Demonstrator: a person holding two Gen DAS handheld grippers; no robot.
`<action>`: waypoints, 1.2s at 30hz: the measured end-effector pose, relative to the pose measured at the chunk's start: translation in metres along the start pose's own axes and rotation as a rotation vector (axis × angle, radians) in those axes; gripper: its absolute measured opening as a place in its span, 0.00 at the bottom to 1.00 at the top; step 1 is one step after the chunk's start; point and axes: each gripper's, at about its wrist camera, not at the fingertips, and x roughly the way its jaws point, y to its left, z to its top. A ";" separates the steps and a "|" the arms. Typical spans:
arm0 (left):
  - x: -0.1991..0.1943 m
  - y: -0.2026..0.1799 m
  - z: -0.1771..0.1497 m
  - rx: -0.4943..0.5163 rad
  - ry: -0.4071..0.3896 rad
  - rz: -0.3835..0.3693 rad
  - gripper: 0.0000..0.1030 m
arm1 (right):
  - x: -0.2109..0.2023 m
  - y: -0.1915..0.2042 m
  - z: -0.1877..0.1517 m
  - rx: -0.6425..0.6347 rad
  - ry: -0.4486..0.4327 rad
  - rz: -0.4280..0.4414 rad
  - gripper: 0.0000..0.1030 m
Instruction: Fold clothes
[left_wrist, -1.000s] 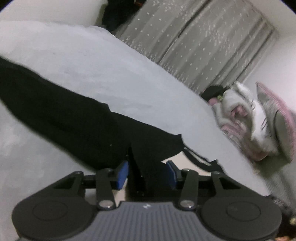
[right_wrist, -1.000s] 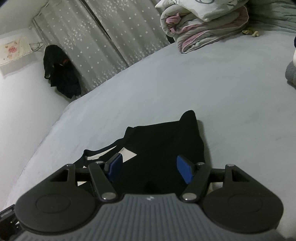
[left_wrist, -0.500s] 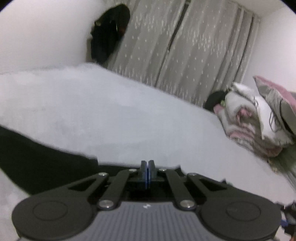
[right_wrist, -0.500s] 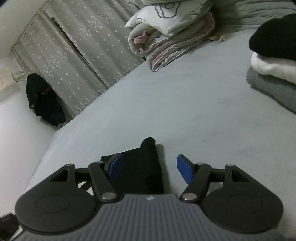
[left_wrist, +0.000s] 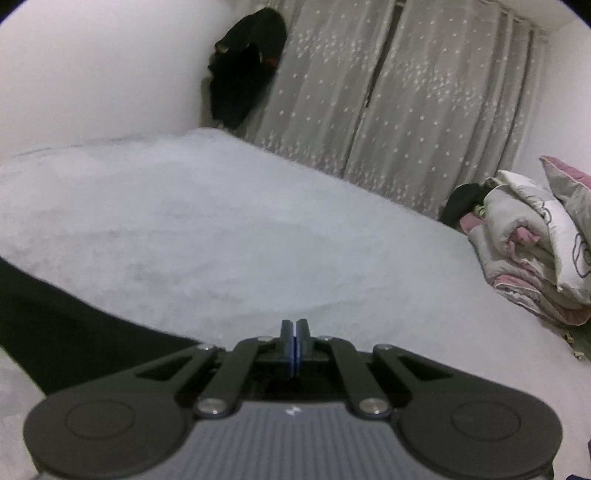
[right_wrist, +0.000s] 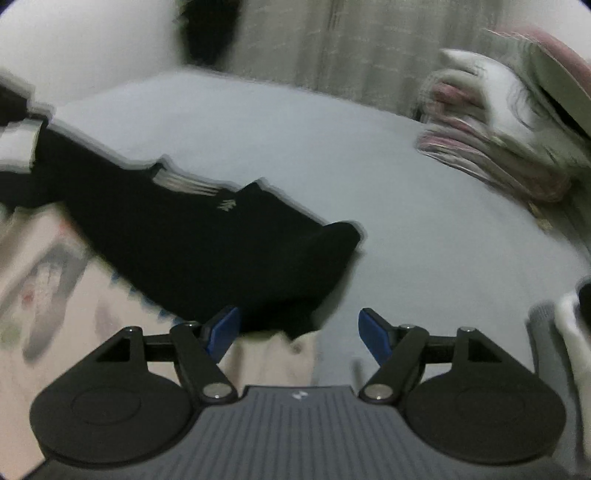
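A black garment (left_wrist: 74, 339) lies on the grey bed (left_wrist: 258, 221) and runs from the left edge in under my left gripper (left_wrist: 296, 325). That gripper is shut, its blue pads pressed together, with the cloth caught low between the fingers. In the blurred right wrist view the same black garment (right_wrist: 207, 243) stretches from the upper left to a folded corner just ahead of my right gripper (right_wrist: 299, 328). Its jaws are opening, and the pads press on nothing; the garment's near edge lies by the left pad (right_wrist: 221, 328).
A rolled quilt and pillow pile (left_wrist: 528, 251) sits at the bed's far right. Grey curtains (left_wrist: 406, 110) and dark hanging clothes (left_wrist: 243, 70) line the back wall. A stack of folded clothes (right_wrist: 565, 332) lies at the right edge, pale printed cloth (right_wrist: 48, 280) at lower left.
My left gripper closed on the black garment and rose, tilting up toward the curtains. My right gripper rolled and swung across the bed, so the garment now stretches to its left.
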 end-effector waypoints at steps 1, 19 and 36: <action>0.002 0.001 -0.001 -0.002 0.004 0.005 0.01 | 0.003 0.006 -0.004 -0.059 0.010 -0.013 0.72; 0.017 0.020 -0.029 -0.016 0.170 0.064 0.01 | 0.014 -0.028 -0.017 0.011 0.059 -0.054 0.09; 0.030 0.047 -0.042 -0.208 0.194 -0.101 0.42 | 0.002 -0.081 -0.014 0.473 -0.108 0.082 0.49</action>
